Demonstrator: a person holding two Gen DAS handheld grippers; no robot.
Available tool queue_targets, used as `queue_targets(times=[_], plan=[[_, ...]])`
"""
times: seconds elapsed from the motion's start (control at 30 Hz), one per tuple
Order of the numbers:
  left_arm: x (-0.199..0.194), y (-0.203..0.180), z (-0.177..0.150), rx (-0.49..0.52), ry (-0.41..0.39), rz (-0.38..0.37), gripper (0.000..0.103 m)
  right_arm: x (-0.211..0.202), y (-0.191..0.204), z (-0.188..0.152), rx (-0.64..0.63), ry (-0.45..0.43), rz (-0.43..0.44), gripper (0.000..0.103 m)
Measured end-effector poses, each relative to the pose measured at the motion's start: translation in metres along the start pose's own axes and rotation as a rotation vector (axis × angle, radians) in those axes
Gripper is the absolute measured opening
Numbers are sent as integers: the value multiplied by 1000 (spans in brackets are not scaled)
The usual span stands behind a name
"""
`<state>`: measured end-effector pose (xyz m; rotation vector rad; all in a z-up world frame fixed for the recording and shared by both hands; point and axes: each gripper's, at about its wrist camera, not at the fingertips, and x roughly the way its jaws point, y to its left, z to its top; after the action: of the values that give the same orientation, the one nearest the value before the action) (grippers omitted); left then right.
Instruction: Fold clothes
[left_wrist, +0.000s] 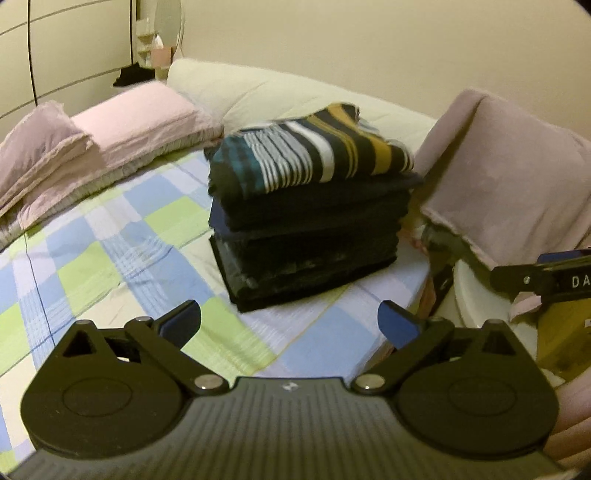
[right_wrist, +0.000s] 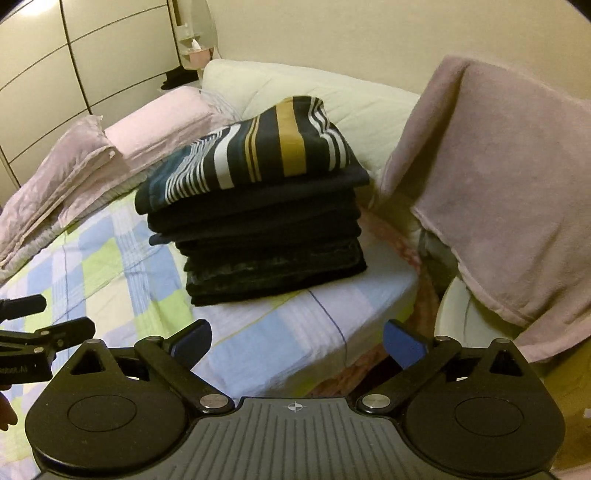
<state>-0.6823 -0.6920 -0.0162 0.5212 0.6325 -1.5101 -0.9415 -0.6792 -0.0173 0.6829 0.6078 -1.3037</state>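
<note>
Both grippers stood empty: our left gripper (left_wrist: 290, 321) and right gripper (right_wrist: 297, 341) each had their blue pads spread wide apart, low in the frame, with nothing between them. Folded clothes sat as a squared stack (right_wrist: 258, 229) on the checked bed (right_wrist: 122, 266), centre of the frame, a striped garment (right_wrist: 255, 147) on top and dark layers beneath. We judged the cloth soft and limp, light piece by piece but weighty as a whole pile, apt to slump if lifted by one corner. A hold on both side edges of a layer would suit best. Pink cloth (right_wrist: 498, 184) hung at the right of the frame; whether it was clothing we could not tell, as the view blurred there.
</note>
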Motion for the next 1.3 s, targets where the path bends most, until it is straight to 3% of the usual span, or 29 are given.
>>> queue_targets(times=[0.13, 0.33, 0.47, 0.67, 1.0, 1.3], plan=[[1, -9, 5, -27, 0, -2, 100, -3, -3, 7, -25, -10, 22, 101], [4, -30, 2, -48, 44, 89, 100, 0, -15, 10, -60, -1, 74, 101], [8, -41, -7, -111, 123, 140, 100, 5, -27, 4, -71, 17, 109, 101], [-2, -53, -10, -123, 149, 177, 100, 3, -37, -8, -92, 51, 160, 101], [-3, -55, 7, -72, 131, 195, 99, -5, -34, 0, -74, 8, 172, 101], [5, -51, 9, -95, 130, 186, 100, -2, -30, 4, -77, 4, 165, 101]])
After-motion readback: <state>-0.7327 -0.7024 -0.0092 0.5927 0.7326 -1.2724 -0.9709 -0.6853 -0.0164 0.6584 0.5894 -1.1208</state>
